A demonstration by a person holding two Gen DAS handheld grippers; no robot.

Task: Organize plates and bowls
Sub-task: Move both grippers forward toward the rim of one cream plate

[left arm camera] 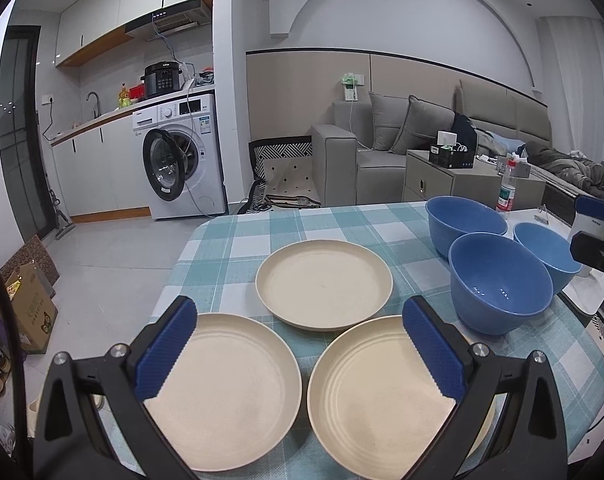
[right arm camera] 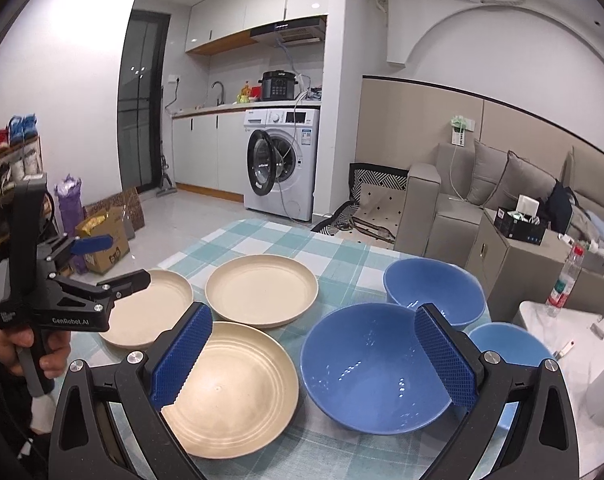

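Both grippers, left (left arm camera: 297, 356) and right (right arm camera: 314, 356), agape, empty; could nudge bowl (right arm camera: 376, 364) off tabletop (right arm camera: 261, 244).

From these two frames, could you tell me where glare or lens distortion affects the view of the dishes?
Left wrist view: fisheye bends the walls and darkens the corners; the cream plates read evenly lit. Right wrist view: same curvature, with small ceiling-light glints inside the nearest blue bowl.
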